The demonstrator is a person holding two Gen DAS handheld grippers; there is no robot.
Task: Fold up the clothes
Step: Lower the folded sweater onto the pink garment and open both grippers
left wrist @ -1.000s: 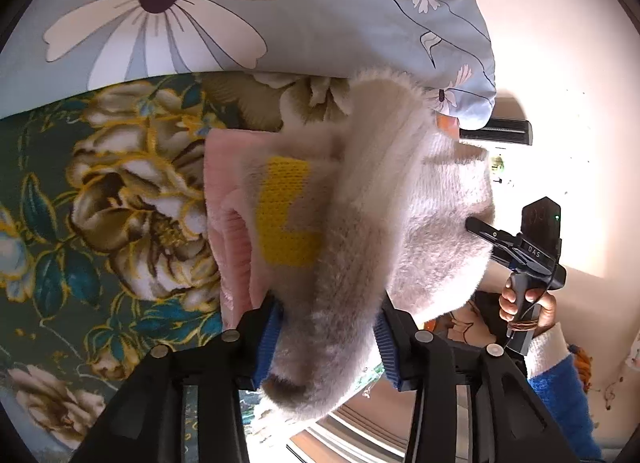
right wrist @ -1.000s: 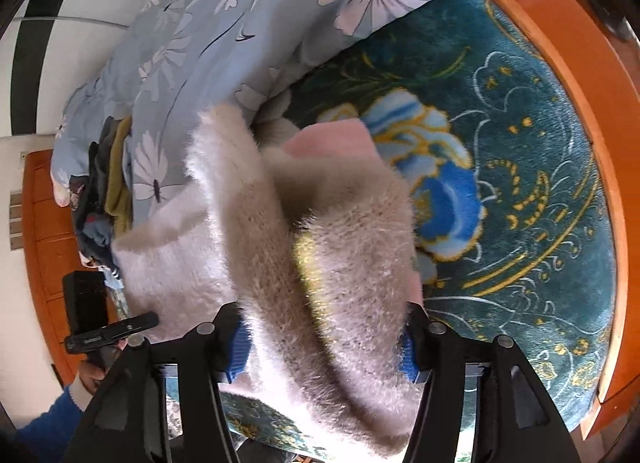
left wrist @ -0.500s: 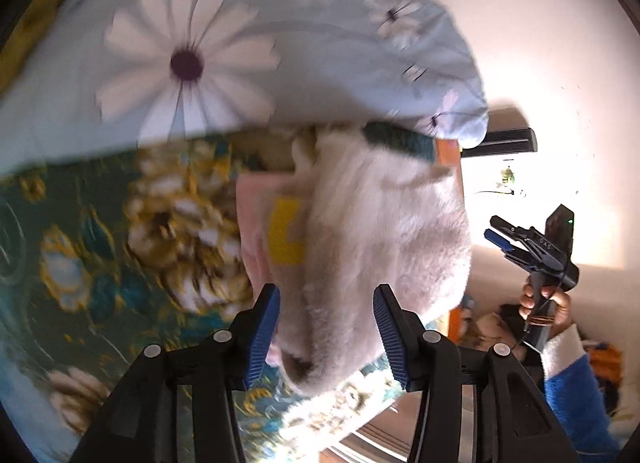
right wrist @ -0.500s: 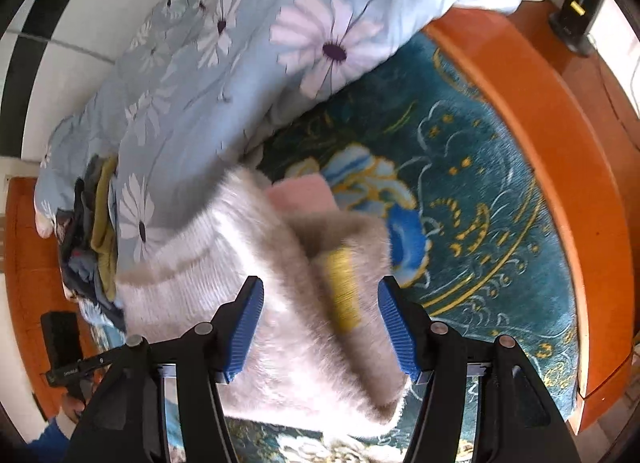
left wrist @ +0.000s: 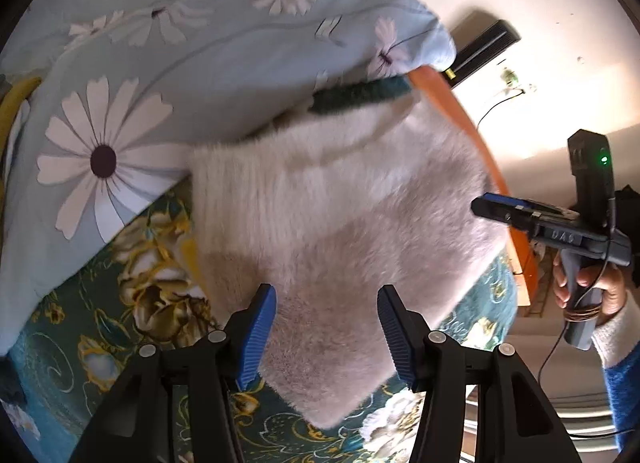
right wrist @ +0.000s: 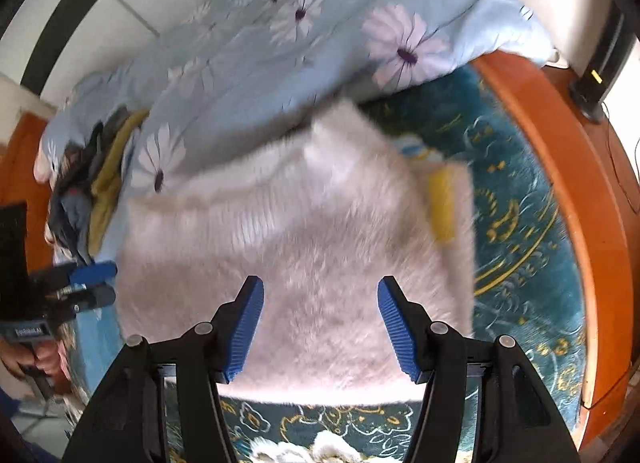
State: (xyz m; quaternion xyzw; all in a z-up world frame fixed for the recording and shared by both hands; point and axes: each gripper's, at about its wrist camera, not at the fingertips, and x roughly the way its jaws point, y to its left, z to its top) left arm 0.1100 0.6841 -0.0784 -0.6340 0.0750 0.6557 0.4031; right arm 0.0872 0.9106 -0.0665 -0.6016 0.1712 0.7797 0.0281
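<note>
A fluffy pale pink-grey sweater (left wrist: 340,223) with a yellow patch (right wrist: 442,203) lies folded on the teal floral bedspread (left wrist: 152,295). My left gripper (left wrist: 326,299) hovers above the sweater's near part. Its jaws are opening and the blue pads touch nothing. My right gripper (right wrist: 320,291) hangs over the same sweater (right wrist: 300,243), open and clear of the fabric. In the left wrist view the right gripper (left wrist: 482,207) shows at the sweater's right edge, held by a hand (left wrist: 588,287). In the right wrist view the left gripper (right wrist: 96,283) shows at the sweater's left edge.
A light blue daisy quilt (right wrist: 300,55) is bunched along the far side of the bed, touching the sweater. A pile of dark and mustard clothes (right wrist: 92,183) lies at its left end. An orange wooden bed frame (right wrist: 576,183) curves along the right, with a black device (right wrist: 600,63) beyond it.
Both grippers have let go of the sweater and risen away from it. The sweater, bunched between the pads before, now lies flat and folded on the bedspread.
</note>
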